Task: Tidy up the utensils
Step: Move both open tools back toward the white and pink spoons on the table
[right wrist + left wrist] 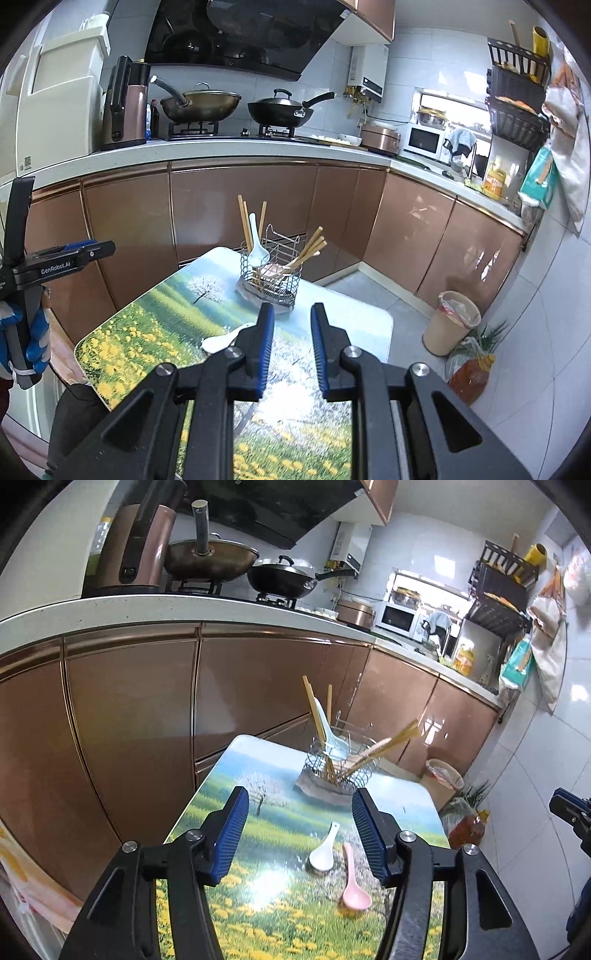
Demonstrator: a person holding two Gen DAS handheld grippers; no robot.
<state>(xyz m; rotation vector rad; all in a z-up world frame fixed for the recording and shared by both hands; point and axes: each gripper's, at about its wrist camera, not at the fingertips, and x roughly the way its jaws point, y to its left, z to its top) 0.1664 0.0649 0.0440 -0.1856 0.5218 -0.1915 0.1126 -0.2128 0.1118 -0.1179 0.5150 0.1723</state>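
Left tool (299,827) released, empty, above tabletop (258,897). Right tool (292,350) released, empty. White spoon (323,849), pink spoon (354,882) near; wire caddy (338,768) far.

surface (258,904): rack (338,771) at far end, holding chopsticks (314,712) and spoon (328,727); two spoons (325,849) side by side nearer; bin (450,321) on floor, right.

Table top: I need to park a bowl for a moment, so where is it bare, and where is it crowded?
Bare: the near-left stretch of the table beside the white spoon and pink spoon, and the strip between those spoons and the wire caddy. Crowded: the far end, around the caddy with its chopsticks.
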